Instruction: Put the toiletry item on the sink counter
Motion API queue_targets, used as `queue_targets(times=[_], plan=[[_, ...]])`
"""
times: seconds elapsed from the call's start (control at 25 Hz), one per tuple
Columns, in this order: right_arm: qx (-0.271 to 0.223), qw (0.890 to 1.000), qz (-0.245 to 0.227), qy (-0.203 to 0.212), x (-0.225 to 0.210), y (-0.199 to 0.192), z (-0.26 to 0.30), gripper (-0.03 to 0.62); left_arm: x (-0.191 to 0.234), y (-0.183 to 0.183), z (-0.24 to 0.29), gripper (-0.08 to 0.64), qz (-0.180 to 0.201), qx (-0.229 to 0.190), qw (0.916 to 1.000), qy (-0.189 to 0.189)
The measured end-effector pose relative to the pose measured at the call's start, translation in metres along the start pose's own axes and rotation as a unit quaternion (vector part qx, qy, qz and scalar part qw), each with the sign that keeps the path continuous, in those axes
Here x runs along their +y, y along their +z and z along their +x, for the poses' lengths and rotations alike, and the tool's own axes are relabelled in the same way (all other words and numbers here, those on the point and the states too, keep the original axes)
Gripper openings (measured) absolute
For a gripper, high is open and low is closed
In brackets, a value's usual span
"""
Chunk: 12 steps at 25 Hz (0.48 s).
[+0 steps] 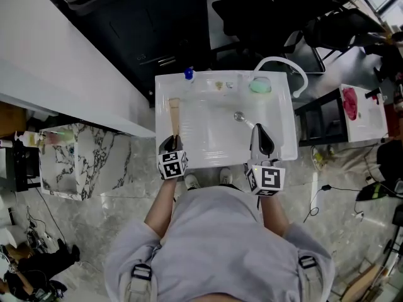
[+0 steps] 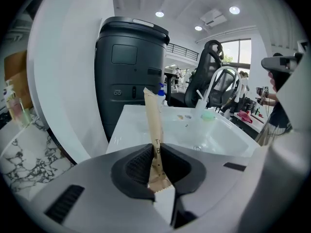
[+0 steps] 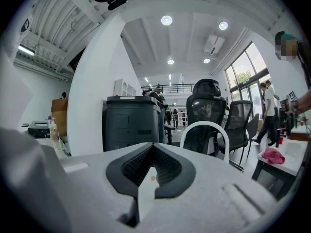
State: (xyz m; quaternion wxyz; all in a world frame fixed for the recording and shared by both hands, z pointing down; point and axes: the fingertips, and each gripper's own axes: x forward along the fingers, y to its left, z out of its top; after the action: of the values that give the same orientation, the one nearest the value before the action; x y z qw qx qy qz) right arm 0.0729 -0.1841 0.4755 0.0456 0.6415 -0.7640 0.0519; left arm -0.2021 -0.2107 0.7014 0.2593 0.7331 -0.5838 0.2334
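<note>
Left gripper (image 1: 174,137) (image 2: 156,154): jaws closed on the near end of a long, thin, tan paper-wrapped toiletry packet (image 1: 174,115) (image 2: 154,125). The packet points away from us over the left counter strip of the white moulded sink unit (image 1: 164,87). In the left gripper view its far end rises, so it does not look set down yet.

- Handling, our estimate: very light, with a soft sleeve over a slim stiff core. The paper gives the ribbed pads a fair grip. Held at one end it can swing or sag, so a hold nearer the middle would steady it. We see little breakage risk, though the sleeve may crease.
- Surface: the counter strip is glossy, narrow and flat, beside the basin's left slope. A packet laid lengthwise should stay, while one laid crosswise could slide into the basin.
- At the sink's back edge there is a small blue-capped bottle (image 1: 188,74), then a pale green soap-like lump (image 1: 259,85).

Right gripper (image 1: 260,134) (image 3: 151,166): at the sink's front right, jaws closed together, holding nothing.

Room:
- Left of the sink stands a marble-patterned block (image 1: 88,159).
- Behind the sink is a dark grey bin-like cabinet (image 2: 129,76).
- At the sink's back right is a white arched tube (image 1: 283,65).
- Further back are office chairs.
</note>
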Motion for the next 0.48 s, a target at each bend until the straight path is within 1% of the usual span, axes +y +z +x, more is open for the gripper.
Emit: queue_targets(times=[0.16, 0.28, 0.48], plan=[[0.001, 1.000, 0.000, -0.004, -0.002, 0.001, -0.002, 0.002, -0.001, -0.007, 0.005, 0.041, 0.005, 0.010, 0.9999, -0.001], [0.001, 1.000, 0.001, -0.006, -0.002, 0.001, -0.002, 0.002, 0.000, -0.016, 0.011, 0.041, 0.013, 0.026, 0.9996, -0.001], [0.001, 1.000, 0.003, -0.010, -0.006, 0.000, -0.004, 0.002, -0.001, -0.027, 0.018, 0.041, 0.008, 0.042, 0.9991, -0.002]])
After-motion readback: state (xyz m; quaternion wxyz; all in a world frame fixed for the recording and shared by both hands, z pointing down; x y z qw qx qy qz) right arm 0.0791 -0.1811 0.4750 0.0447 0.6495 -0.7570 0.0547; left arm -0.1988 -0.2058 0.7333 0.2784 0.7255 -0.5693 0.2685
